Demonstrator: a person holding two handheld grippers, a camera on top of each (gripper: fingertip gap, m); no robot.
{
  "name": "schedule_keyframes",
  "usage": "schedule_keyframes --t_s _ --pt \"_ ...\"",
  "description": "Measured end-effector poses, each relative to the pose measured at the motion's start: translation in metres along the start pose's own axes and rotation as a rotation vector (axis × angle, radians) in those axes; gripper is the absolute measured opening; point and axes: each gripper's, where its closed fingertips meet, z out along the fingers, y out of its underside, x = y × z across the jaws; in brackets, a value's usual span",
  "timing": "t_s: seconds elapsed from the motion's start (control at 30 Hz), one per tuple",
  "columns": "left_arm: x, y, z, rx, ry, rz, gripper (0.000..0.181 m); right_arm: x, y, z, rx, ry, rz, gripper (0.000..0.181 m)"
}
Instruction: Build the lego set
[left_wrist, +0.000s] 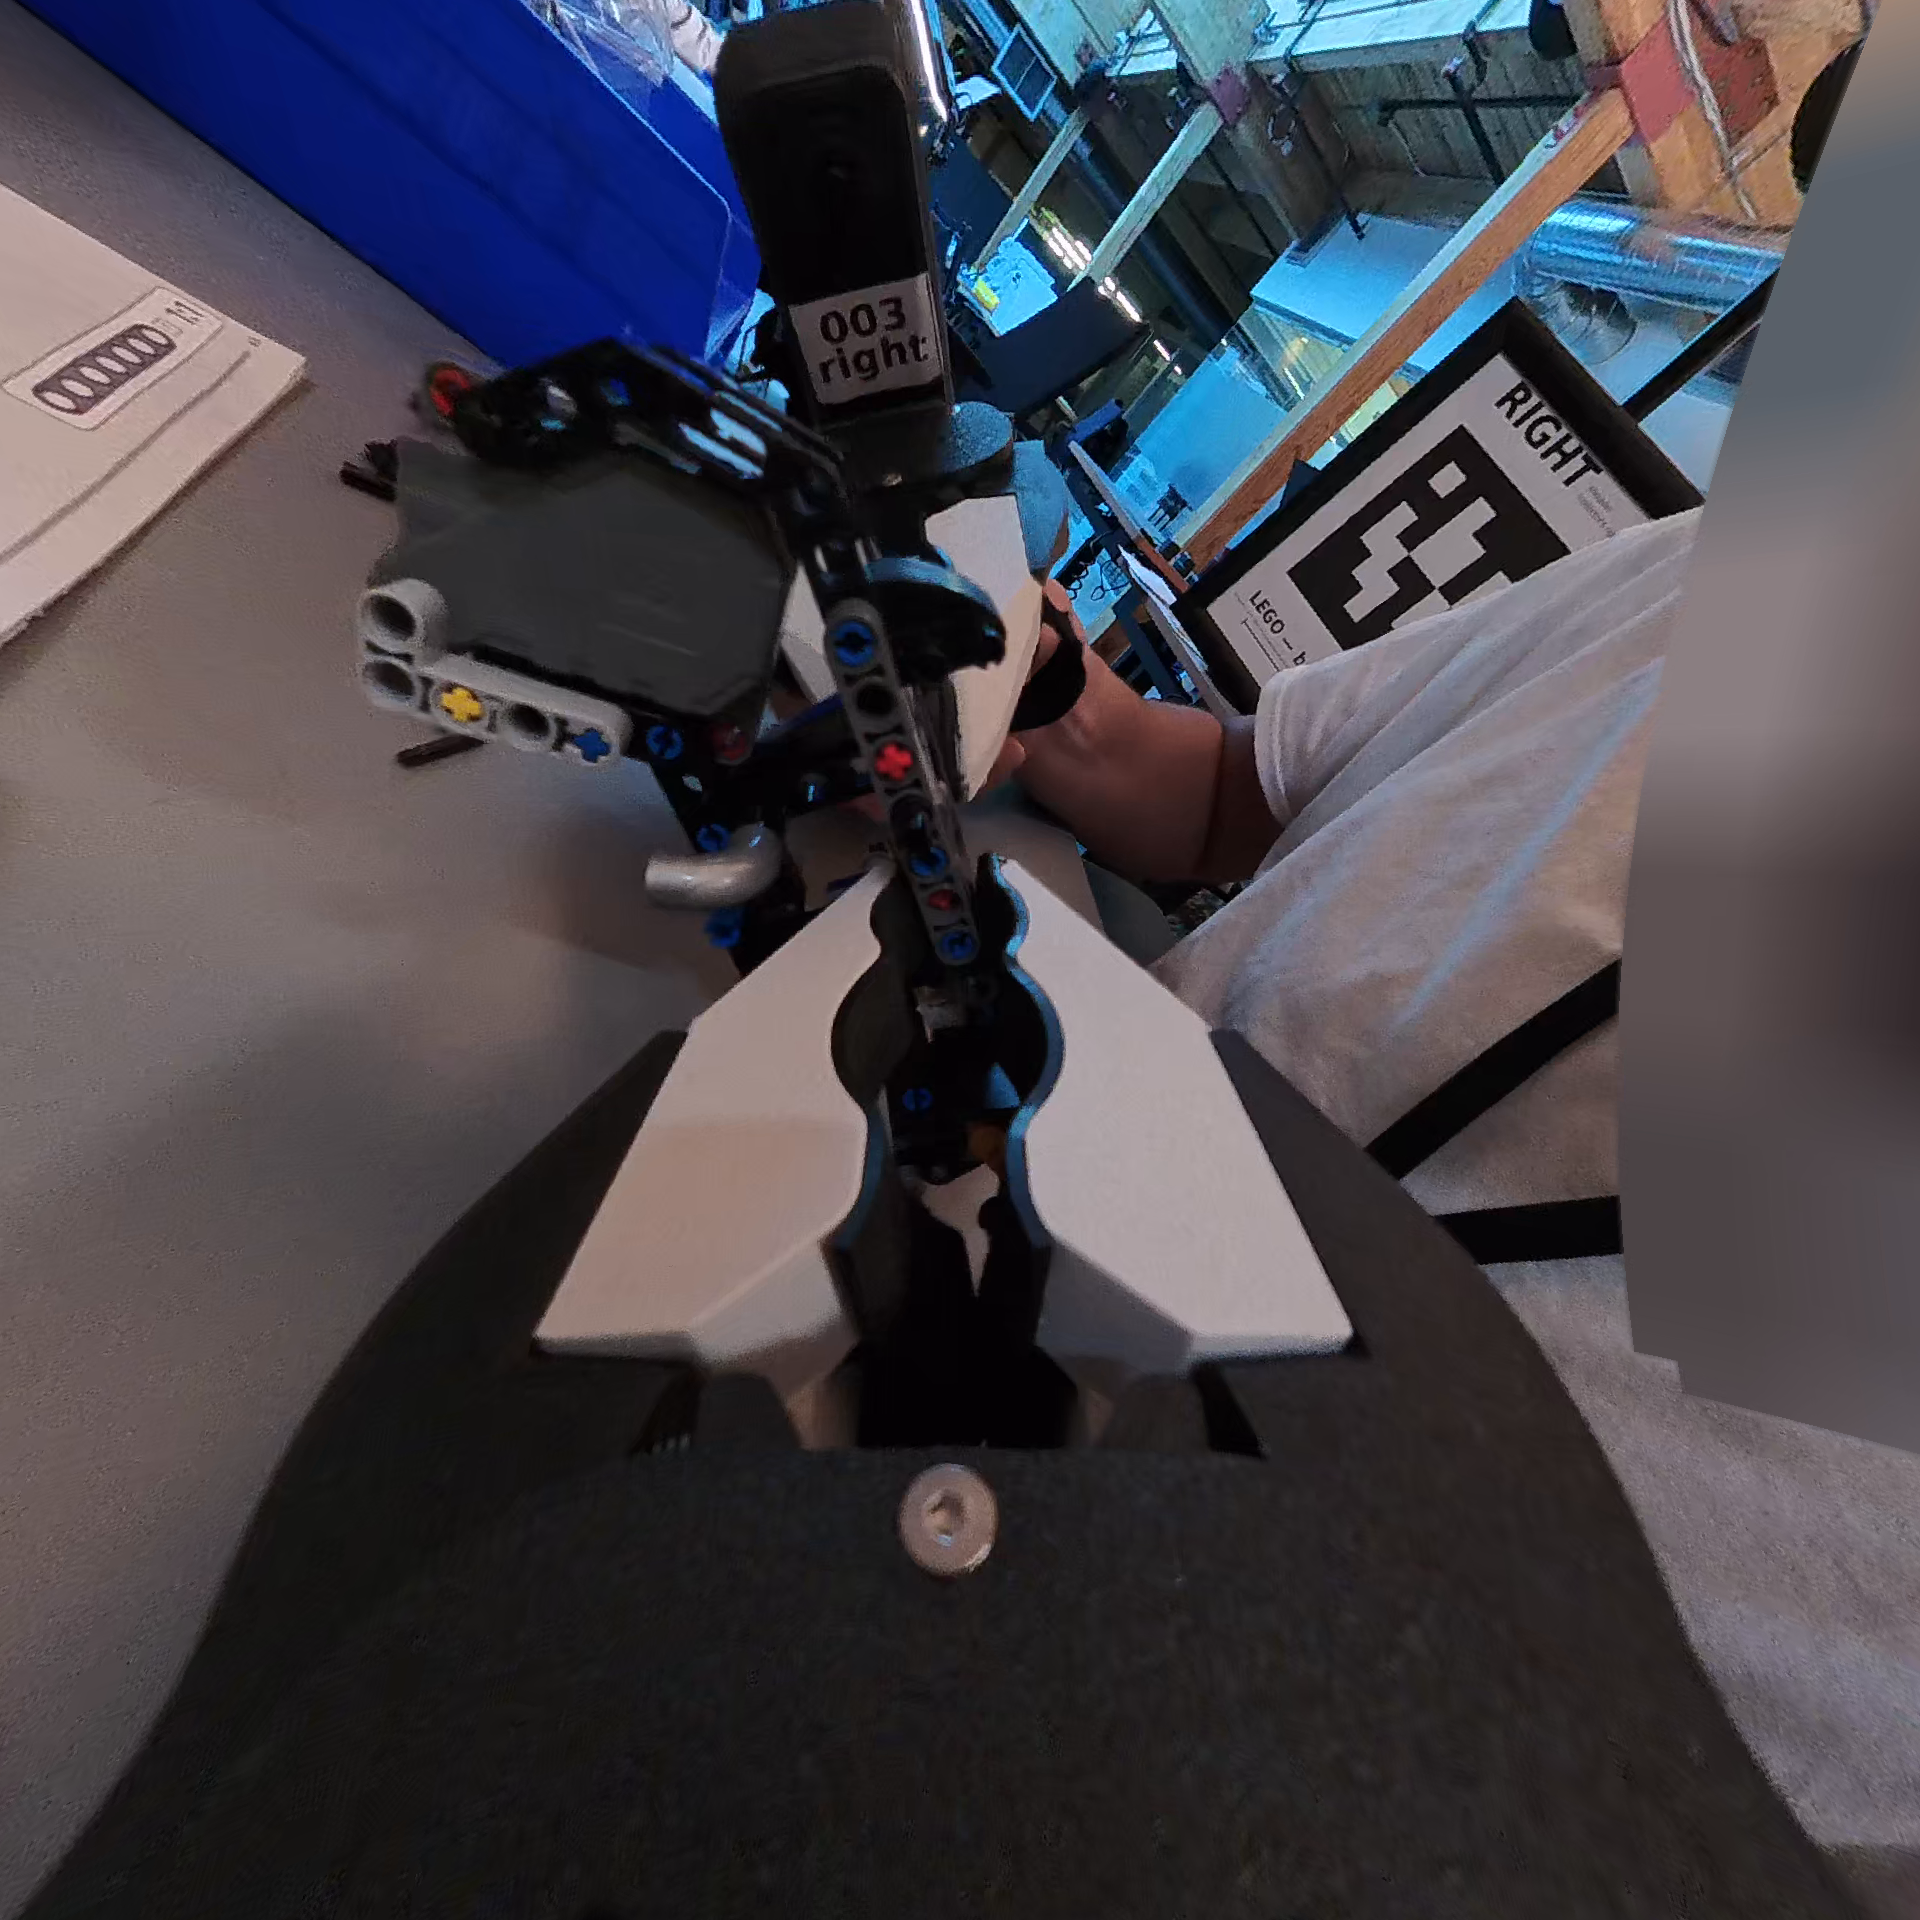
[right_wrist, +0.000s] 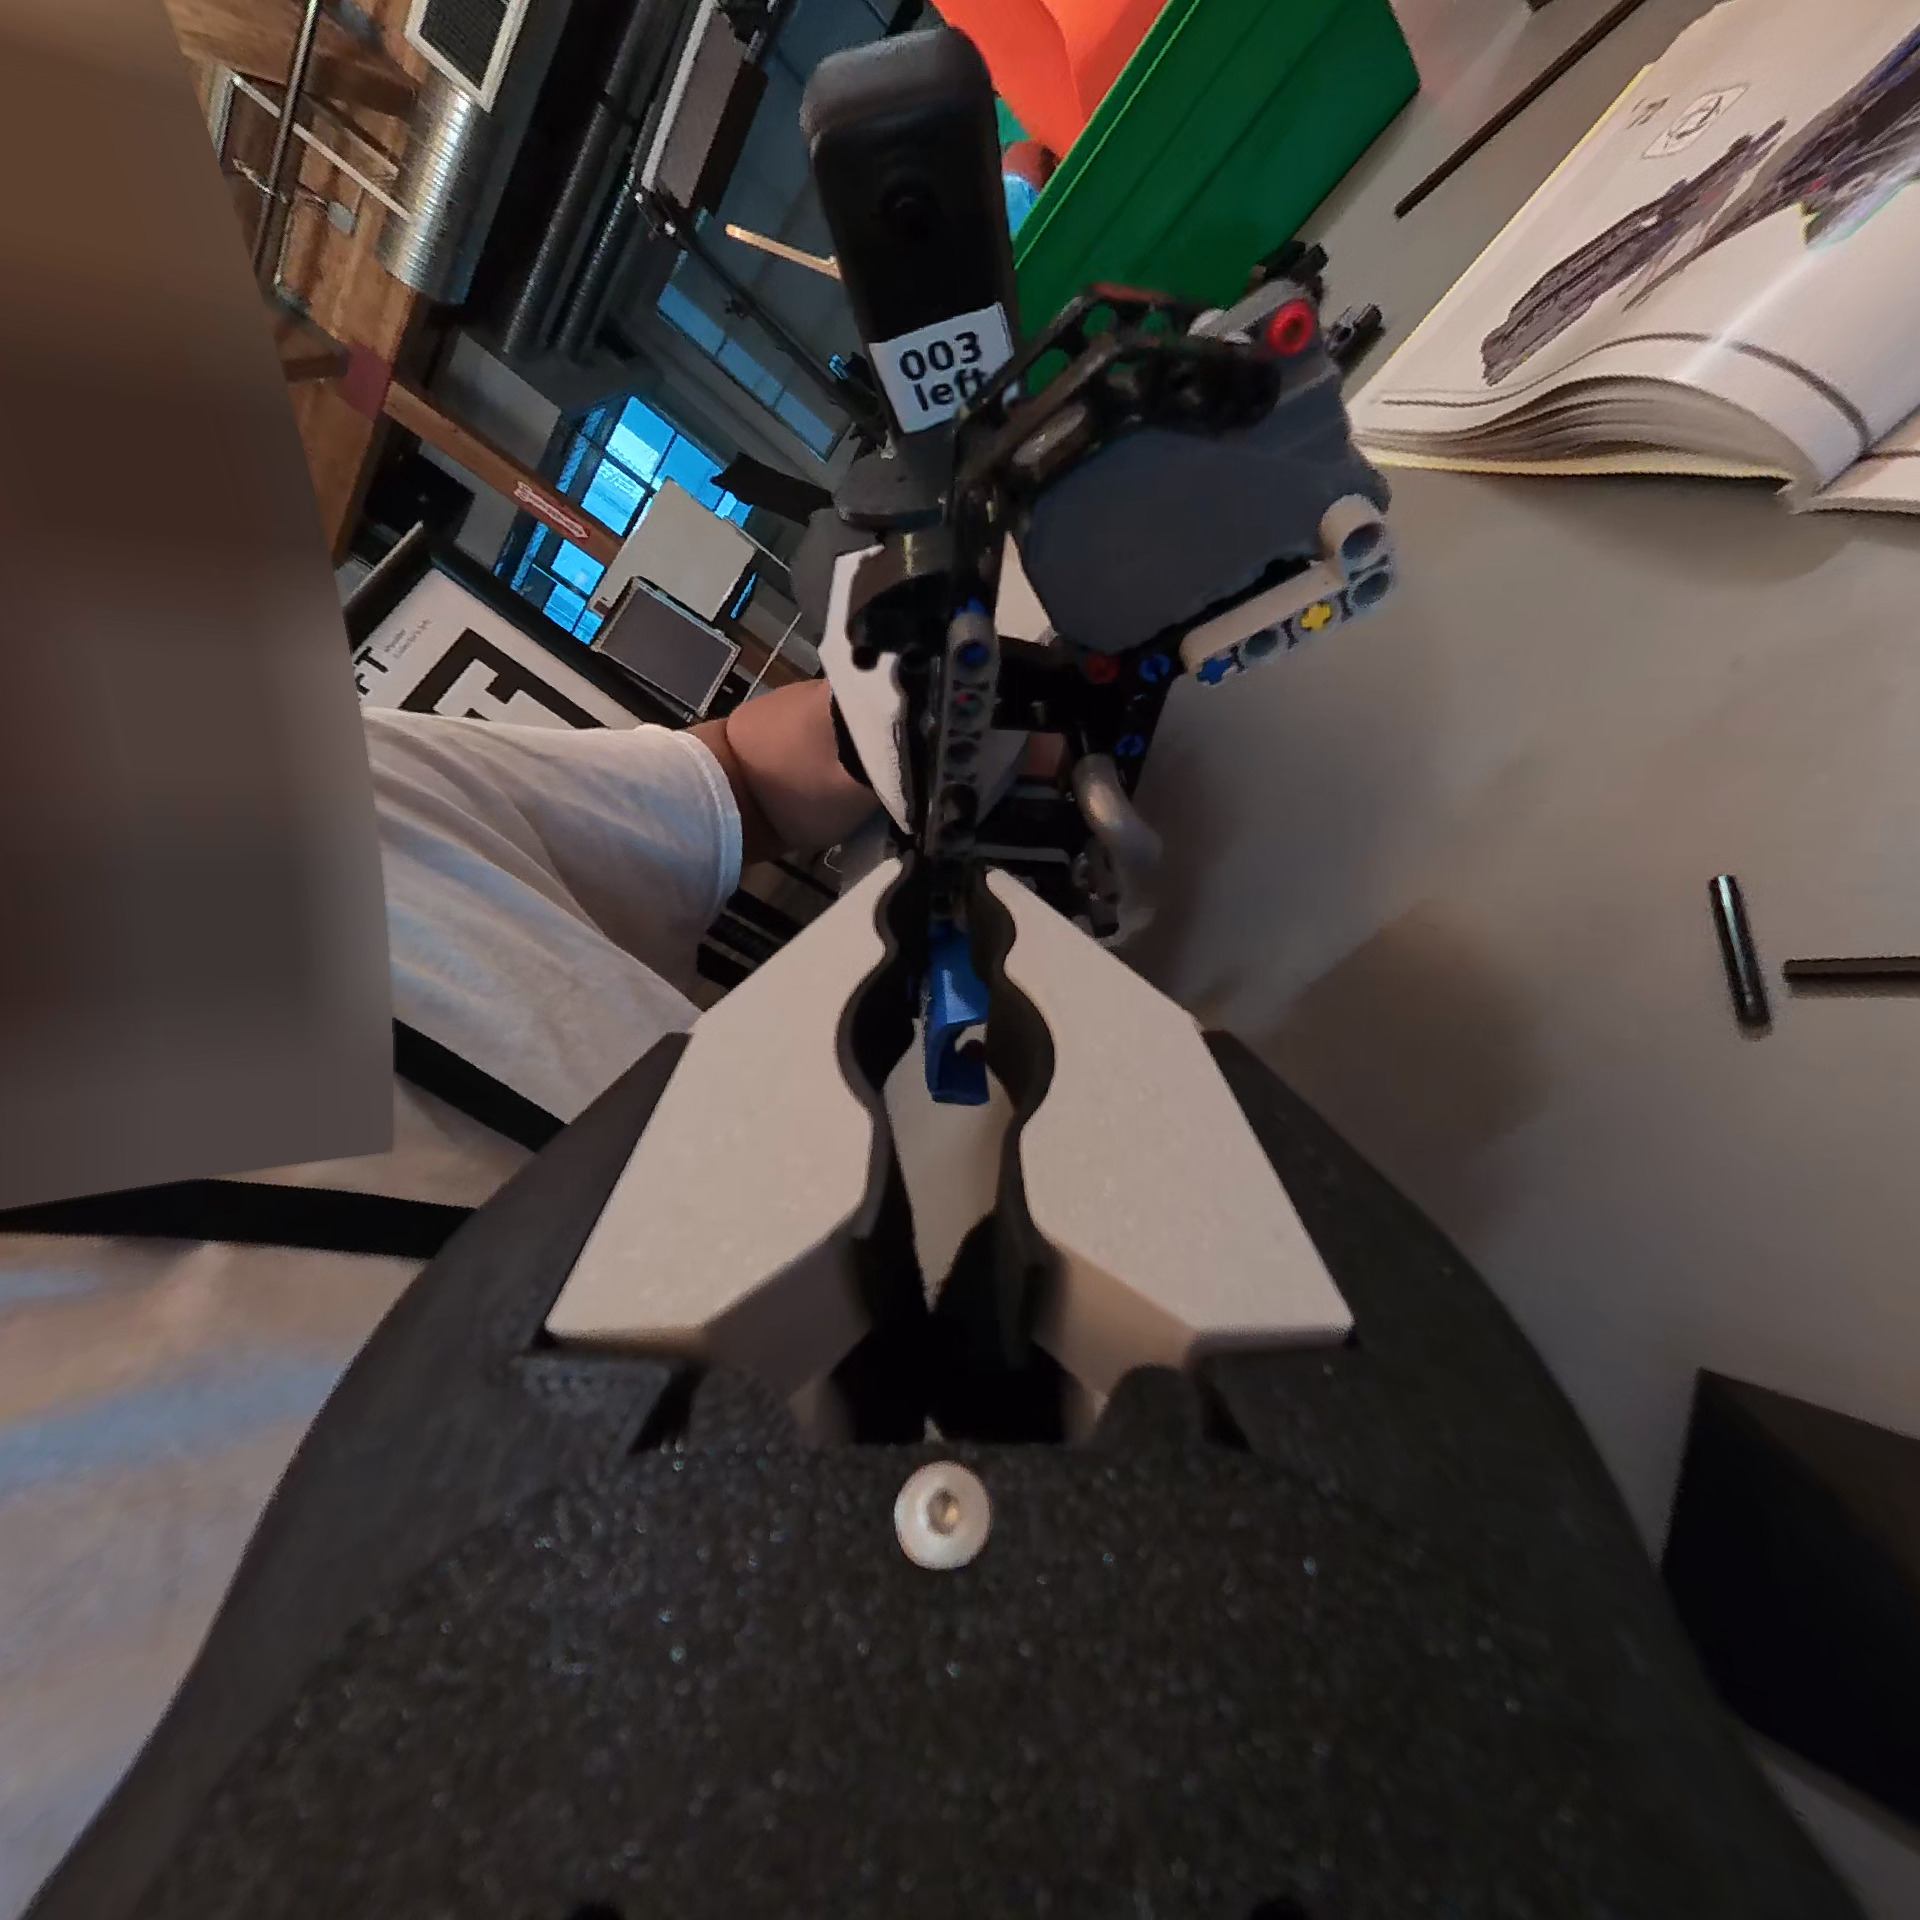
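A partly built lego assembly (left_wrist: 623, 603) is held above the grey table (left_wrist: 208, 935) between both grippers. It has a dark grey panel, a light grey beam (left_wrist: 488, 707) with yellow and blue pins, a silver curved pipe (left_wrist: 717, 873) and a long black beam (left_wrist: 894, 769). My left gripper (left_wrist: 940, 883) is shut on the near end of the black beam. My right gripper (right_wrist: 951, 883) is shut on the assembly (right_wrist: 1174, 540) from the opposite side, with a blue part (right_wrist: 951, 1029) between its fingers. Each gripper shows opposite the other: the right gripper (left_wrist: 977, 623) and the left gripper (right_wrist: 904, 707).
An open instruction booklet (right_wrist: 1662, 312) lies on the table, also in the left wrist view (left_wrist: 104, 416). Loose black pins (right_wrist: 1740, 951) lie nearby. A blue bin (left_wrist: 468, 156), a green bin (right_wrist: 1195, 135) and a framed marker sign (left_wrist: 1455, 530) stand around. A person's white sleeve (left_wrist: 1403, 779) is close. Only a small space, under 4 cm, lies between the two pairs of fingers.
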Motion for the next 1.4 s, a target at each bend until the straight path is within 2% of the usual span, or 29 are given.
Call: schedule_keyframes --t_s 0.4,0.57,0.73,1.4 --pt "0.003 0.004 0.000 -0.034 0.039 -0.024 0.007 -0.003 0.004 0.003 -0.048 0.000 -0.022 0.006" --pt "0.007 0.009 0.001 -0.067 0.062 -0.015 0.007 -0.004 -0.014 -0.009 0.054 0.018 -0.044 0.007" --pt "0.010 0.011 0.003 -0.079 0.072 -0.015 0.007 -0.007 -0.001 0.001 -0.021 -0.001 -0.043 0.007" --pt "0.011 0.014 0.005 -0.094 0.068 -0.002 0.008 -0.005 -0.009 -0.005 0.030 -0.005 -0.014 0.007"
